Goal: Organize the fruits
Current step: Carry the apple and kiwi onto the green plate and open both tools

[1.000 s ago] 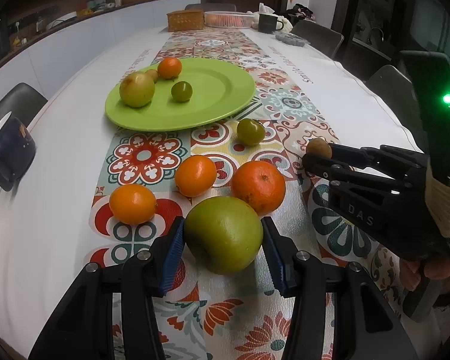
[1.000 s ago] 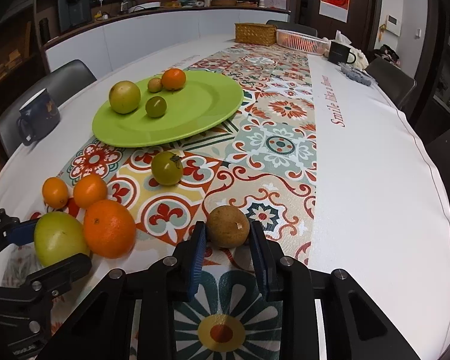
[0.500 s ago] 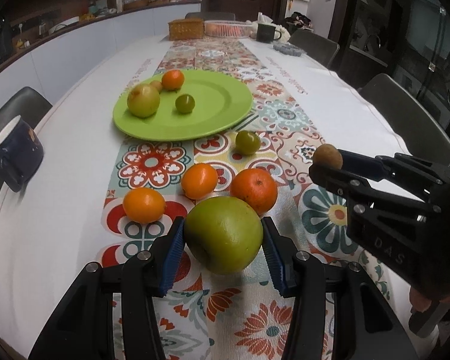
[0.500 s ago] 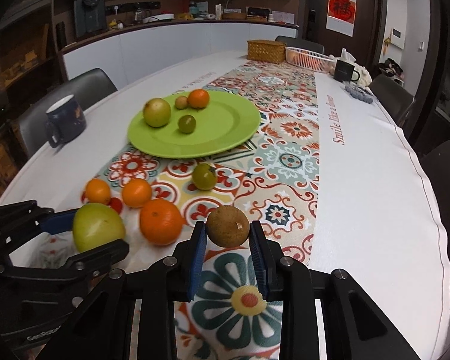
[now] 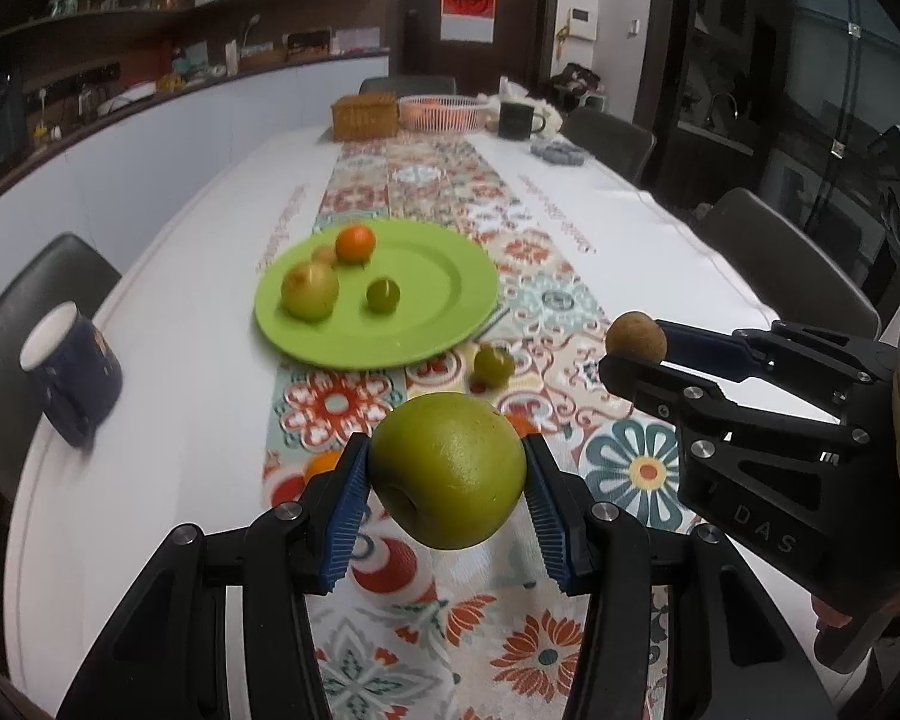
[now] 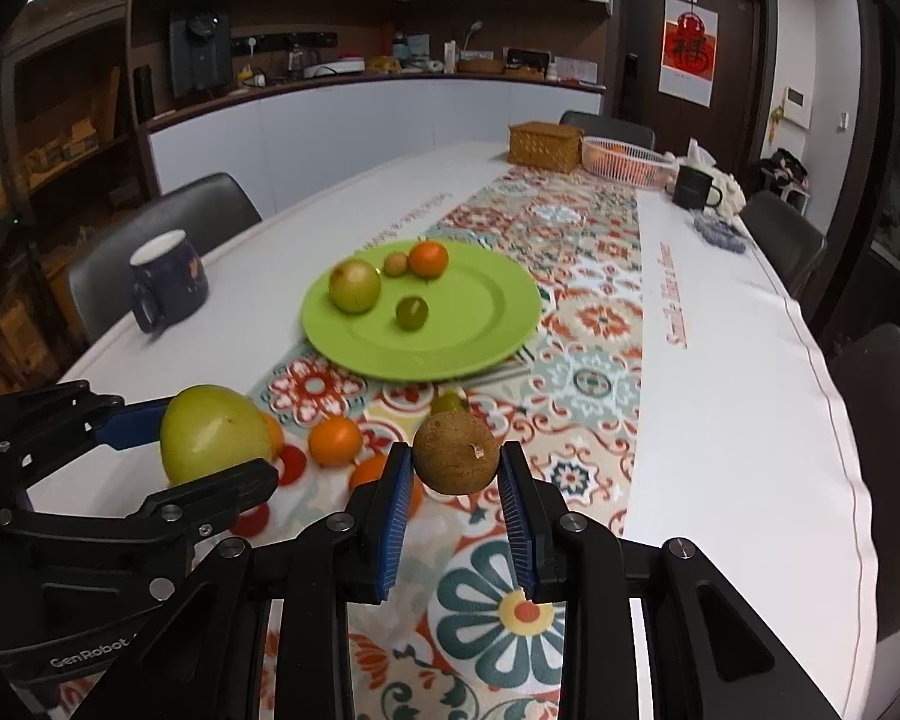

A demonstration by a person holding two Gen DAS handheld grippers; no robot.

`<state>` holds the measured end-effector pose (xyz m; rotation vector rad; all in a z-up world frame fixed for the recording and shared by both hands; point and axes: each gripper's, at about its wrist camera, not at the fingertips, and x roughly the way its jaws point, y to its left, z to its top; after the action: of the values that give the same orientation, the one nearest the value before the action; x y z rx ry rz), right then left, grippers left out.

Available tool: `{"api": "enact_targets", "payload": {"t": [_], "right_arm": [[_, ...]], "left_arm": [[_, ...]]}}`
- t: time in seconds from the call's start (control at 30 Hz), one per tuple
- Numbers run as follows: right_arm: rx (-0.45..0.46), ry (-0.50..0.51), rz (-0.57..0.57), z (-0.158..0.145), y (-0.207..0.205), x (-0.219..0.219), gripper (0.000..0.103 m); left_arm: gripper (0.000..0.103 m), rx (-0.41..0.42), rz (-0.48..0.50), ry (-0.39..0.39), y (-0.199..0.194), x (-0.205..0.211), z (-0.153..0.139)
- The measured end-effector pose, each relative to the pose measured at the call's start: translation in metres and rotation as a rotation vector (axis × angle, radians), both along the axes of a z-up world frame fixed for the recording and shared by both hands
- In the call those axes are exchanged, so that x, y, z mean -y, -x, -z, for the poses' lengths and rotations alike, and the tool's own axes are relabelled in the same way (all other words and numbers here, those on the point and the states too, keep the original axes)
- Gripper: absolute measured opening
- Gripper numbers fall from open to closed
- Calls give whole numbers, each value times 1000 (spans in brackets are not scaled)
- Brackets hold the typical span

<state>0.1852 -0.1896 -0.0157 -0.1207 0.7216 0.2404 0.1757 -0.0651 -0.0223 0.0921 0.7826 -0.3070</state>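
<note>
A large green apple is grasped between the blue pads of the left gripper at the lower centre of the left wrist view and is held clear of the patterned table runner. In the same view the right gripper is seen at the right edge, clenched on a small brown fruit.

In the right wrist view that brown fruit is recorded at lower centre, pinched between the right gripper's pads above the runner. The apple appears at left centre, gripped by the left gripper.

A green plate is noted at mid-frame on the runner. Four fruits lie on it: a yellow-green apple, a small brown fruit, an orange and a small green fruit.

Loose fruit is observed on the runner between plate and grippers: an orange and a small green fruit. A dark blue mug stands at the left on the white tablecloth.
</note>
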Motion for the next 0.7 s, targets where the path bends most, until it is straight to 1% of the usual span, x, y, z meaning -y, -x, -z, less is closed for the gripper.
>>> {"api": "enact_targets", "payload": {"t": [0.13, 0.4, 0.7], "right_arm": [[21, 0, -4, -13, -5, -4, 30], [37, -15, -11, -33, -30, -12, 30], [22, -3, -24, -42, -75, -24, 30]], "left_arm": [[49, 33, 8, -5, -6, -3, -15], [49, 49, 10, -1, -30, -14, -37], [49, 47, 16, -21, -78, -20, -47]]}}
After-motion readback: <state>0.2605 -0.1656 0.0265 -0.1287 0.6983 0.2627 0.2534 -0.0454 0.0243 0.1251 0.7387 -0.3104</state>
